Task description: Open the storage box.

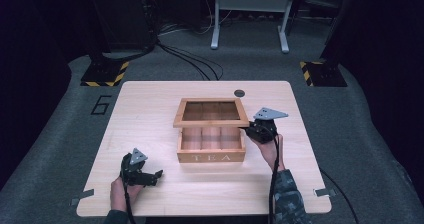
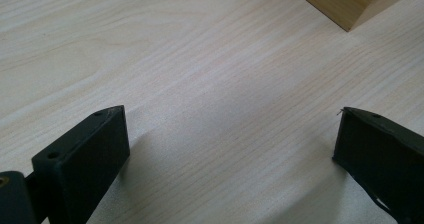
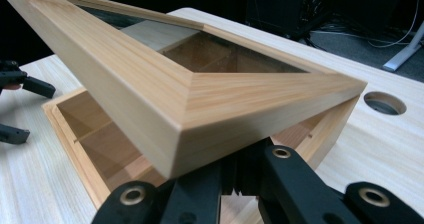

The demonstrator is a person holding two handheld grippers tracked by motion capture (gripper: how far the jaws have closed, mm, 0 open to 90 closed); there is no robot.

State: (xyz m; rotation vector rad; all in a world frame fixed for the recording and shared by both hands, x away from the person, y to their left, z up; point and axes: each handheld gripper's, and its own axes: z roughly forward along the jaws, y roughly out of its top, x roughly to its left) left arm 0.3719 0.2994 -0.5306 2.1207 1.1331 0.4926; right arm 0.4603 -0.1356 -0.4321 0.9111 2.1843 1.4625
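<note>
At surface (image 1: 150,99) centre: tea box (image 1: 211,151), long axis left-right, "TEA" face toward person. Lid (image 1: 210,113) raised at front edge, tilted up, hinged along far side. Right claw (image 1: 248,130) at box's right front corner, jaws nearly together under lid corner (image 3: 200,119), pinching or just propping it: cannot tell. Left claw (image 1: 156,176) near front-left, low over bare wood, jaws spread wide, holding nothing, pointing toward box. Compartments inside box look empty. Round hole (image 1: 239,93) beyond box.
</note>
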